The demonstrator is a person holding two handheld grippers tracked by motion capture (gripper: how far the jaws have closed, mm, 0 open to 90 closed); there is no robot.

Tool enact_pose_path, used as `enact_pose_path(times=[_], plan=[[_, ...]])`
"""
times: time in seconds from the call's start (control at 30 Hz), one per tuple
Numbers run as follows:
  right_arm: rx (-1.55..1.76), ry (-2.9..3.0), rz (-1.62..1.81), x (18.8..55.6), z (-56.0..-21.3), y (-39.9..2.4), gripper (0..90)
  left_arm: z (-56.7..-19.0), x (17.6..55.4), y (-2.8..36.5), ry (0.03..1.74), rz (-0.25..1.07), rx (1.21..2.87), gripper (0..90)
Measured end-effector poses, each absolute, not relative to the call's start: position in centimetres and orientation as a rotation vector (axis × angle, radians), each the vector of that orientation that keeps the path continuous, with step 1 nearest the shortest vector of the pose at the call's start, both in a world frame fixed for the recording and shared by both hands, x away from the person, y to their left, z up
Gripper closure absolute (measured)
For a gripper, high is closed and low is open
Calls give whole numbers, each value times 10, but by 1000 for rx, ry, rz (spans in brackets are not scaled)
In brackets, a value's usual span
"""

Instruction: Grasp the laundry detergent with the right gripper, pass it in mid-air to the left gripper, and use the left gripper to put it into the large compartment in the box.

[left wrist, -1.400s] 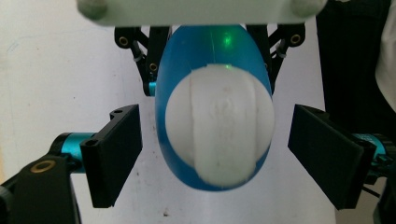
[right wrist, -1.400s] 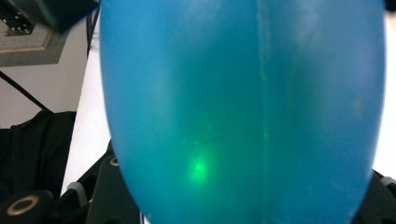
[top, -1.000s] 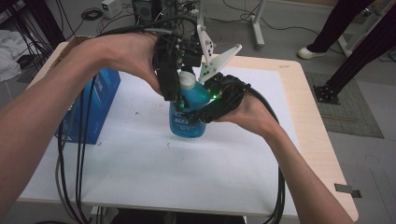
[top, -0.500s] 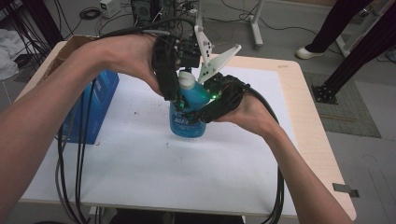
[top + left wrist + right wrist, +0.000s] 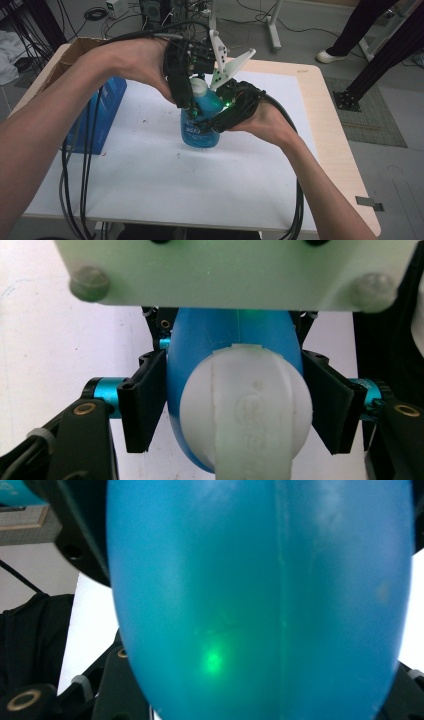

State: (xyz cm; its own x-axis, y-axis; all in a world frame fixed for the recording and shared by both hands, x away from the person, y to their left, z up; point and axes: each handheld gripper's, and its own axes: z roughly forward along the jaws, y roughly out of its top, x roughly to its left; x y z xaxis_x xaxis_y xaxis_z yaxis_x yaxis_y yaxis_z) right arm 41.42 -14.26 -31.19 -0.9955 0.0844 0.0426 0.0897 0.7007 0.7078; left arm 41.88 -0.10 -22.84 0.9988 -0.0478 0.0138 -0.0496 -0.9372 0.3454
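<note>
A blue bottle (image 5: pixel 200 134) with a white cap (image 5: pixel 199 89) stands upright on the white sheet at mid-table. My left gripper (image 5: pixel 191 102) comes down over its top. Its jaws have just been closing, and in the left gripper view the black pads (image 5: pixel 145 405) lie against the bottle's blue shoulders (image 5: pixel 230 335) on both sides, with the cap (image 5: pixel 245 410) nearest the camera. My right gripper (image 5: pixel 220 119) reaches in from the right and is shut on the bottle's body, whose blue wall (image 5: pixel 260 600) looms close in the right gripper view with a green light spot on it.
A blue box (image 5: pixel 100 115) stands at the table's left, with an open cardboard box (image 5: pixel 75 50) behind it. Black cables hang off the near-left and near-right edges. A person's legs (image 5: pixel 350 35) and stand bases are beyond the far right corner.
</note>
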Motion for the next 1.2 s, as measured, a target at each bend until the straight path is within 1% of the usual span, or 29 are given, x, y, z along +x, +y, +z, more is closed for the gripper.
enact_pose_path(times=[0.13, 0.2, 0.63, 0.83, 1.03, 1.1, 1.13, 1.17, 1.2], plan=[[-149, -2892, -1202, 414, -312, -143, 463, -229, 418, -2, -69, 4, 2796, 312], [-139, -2897, -1203, 415, -312, -143, 463, -229, 418, -2, -78, 13, 2798, 337], [-142, -2894, -1206, 414, -312, -143, 463, -230, 418, -4, -90, 15, 2803, 353], [-140, -2894, -1203, 414, -312, -143, 463, -230, 418, -4, -102, 25, 2804, 376], [-151, -2892, -1202, 414, -312, -142, 444, -230, 418, -3, -105, 27, 2797, 382], [-168, -2887, -1209, 414, -312, -142, 423, -230, 418, -3, -112, 32, 2798, 383], [-161, -2879, -1213, 414, -312, -142, 386, -230, 418, -3, -118, 36, 2802, 383], [-167, -2874, -1212, 414, -312, -142, 329, -230, 418, -3, -117, 37, 2801, 383], [-183, -2877, -1207, 414, -312, -142, 312, -230, 418, -3, -113, 37, 2799, 383]])
